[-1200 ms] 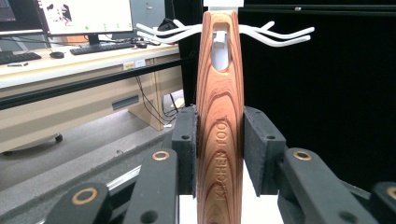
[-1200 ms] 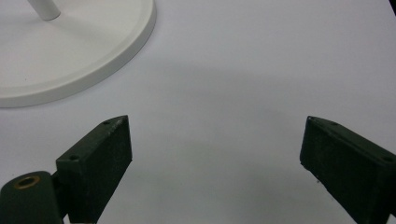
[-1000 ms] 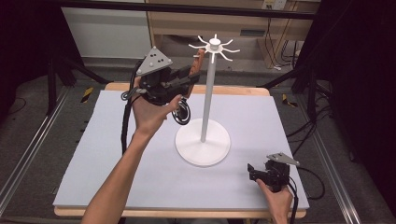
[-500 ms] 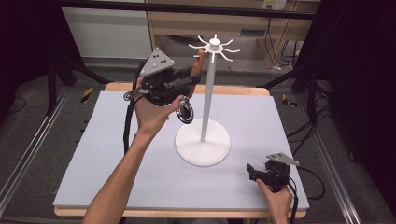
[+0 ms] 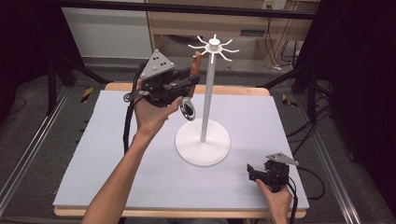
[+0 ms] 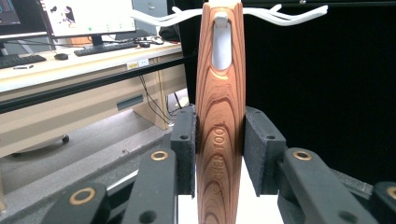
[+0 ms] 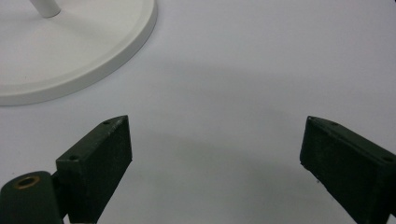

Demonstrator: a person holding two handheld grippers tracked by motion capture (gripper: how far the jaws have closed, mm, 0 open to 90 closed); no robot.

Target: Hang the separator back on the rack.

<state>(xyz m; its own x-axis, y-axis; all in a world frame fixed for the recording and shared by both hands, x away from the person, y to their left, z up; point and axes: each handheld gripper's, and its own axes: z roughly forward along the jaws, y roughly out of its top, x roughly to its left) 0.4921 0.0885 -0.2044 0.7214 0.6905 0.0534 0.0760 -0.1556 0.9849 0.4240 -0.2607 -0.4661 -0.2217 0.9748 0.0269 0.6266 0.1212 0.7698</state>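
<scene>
Wooden-handled utensil is seen in the high view at upper centre of frame, clamped by the left gripper just left of the white hook stand. Its round metal end hangs below the hand, and its top sits level w/ the stand's hook ring. The right gripper is parked at lower right on the grey mat, well apart from the stand base.

Left gripper view: the handle is held upright betw. both pads, which press on its sides. Reddish-brown wood w/ strong curved grain is shown, w/ lettering stamped down it and a slot at the top. A white hook tip is already through that slot. For a clean hang, the handle should be lowered until the slot's upper edge is borne by the hook, and only then should the grip be eased; a sideways pull is best avoided.

Right gripper view: the jaws are spread wide over bare mat, nothing betw. them; the stand's base edge is at upper left.
</scene>
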